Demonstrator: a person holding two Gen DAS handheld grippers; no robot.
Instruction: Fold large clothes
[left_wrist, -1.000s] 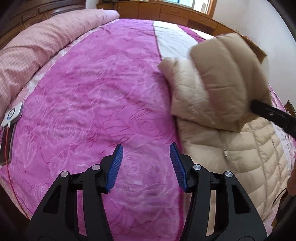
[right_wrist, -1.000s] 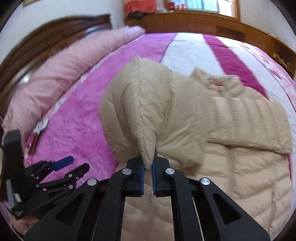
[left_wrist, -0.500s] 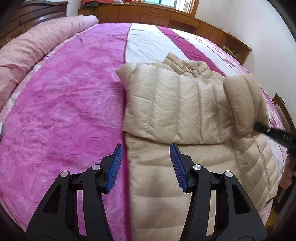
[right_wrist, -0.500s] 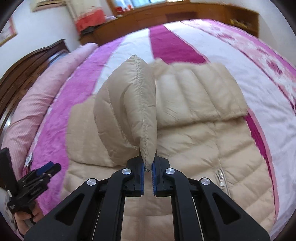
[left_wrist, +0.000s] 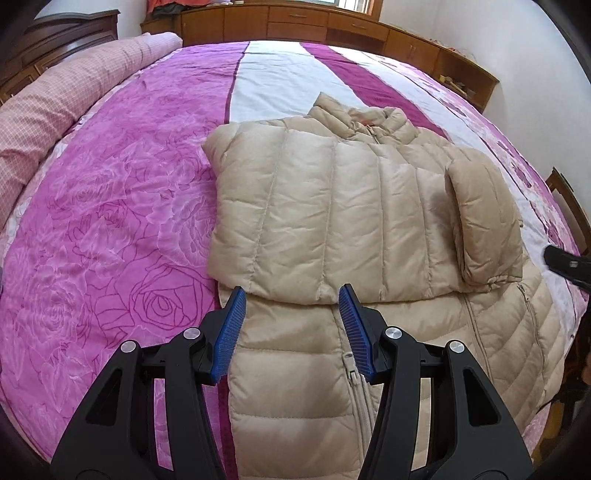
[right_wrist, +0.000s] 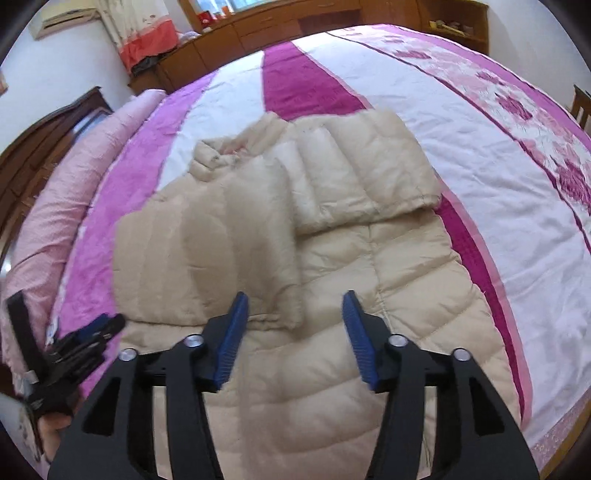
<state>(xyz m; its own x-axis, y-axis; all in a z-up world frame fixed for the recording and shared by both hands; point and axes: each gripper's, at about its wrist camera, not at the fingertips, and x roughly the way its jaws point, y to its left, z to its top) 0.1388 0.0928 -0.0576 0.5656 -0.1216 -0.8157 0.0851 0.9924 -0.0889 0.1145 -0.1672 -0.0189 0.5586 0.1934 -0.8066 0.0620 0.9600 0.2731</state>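
On the magenta rose-patterned bedspread (left_wrist: 122, 229) lies the beige puffer jacket (left_wrist: 332, 221), front side up, its collar toward the far wooden cabinets (left_wrist: 314, 26) and both sleeves folded across the chest. Just ahead of the left gripper (left_wrist: 291, 325), whose blue-padded jaws stand apart and hold nothing, runs the lower edge of the folded sleeve (left_wrist: 317, 206), with the zipper below between the fingers. The right gripper (right_wrist: 293, 332) hovers over the jacket's lower half, jaws likewise spread and empty; the nearest sleeve cuff (right_wrist: 273, 317) looks just beyond its tips, though blur makes contact hard to judge. A pink rolled quilt (left_wrist: 74, 85) lines the bed's left side.
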